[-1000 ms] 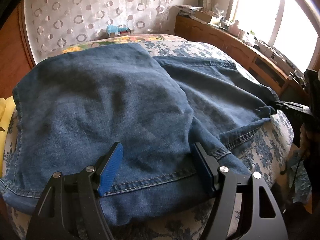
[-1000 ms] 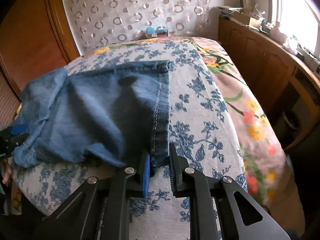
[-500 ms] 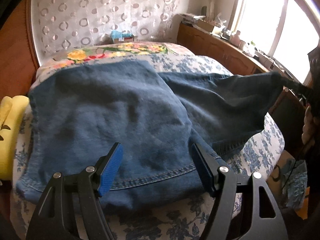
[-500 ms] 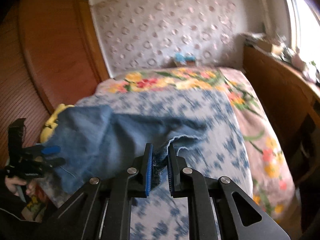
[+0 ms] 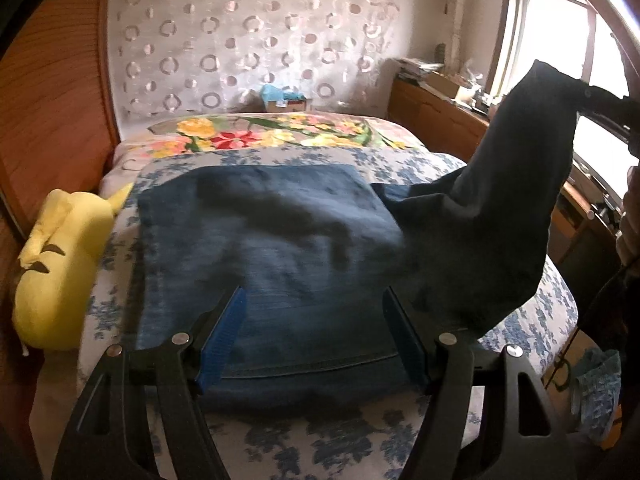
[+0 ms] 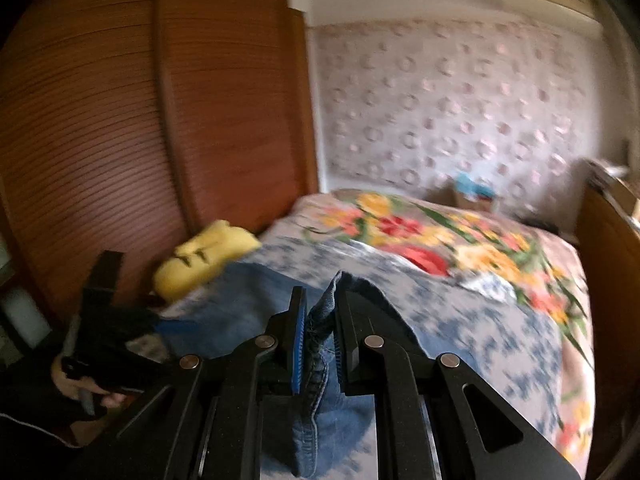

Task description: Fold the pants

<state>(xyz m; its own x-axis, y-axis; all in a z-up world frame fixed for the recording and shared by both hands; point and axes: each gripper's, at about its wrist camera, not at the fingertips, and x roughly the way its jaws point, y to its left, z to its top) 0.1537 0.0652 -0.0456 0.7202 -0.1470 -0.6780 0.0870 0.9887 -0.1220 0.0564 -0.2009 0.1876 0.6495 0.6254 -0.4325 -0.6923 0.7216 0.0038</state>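
- Denim pants (image 5: 272, 256) lie spread on the bed (image 5: 352, 440), one leg lifted high off to the right
- right claw (image 6: 320, 344) is clamped on that leg's hem, likely to carry it across for the fold
- left claw (image 5: 316, 340) hangs with fingers apart just above the near edge of the pants, gripping nothing, probably ready to steady them

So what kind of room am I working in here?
A bedroom, most likely in a home. The jeans lie on a bed with floral covers, a yellow plush toy sits at its side, and a slatted wooden wardrobe stands beside it.
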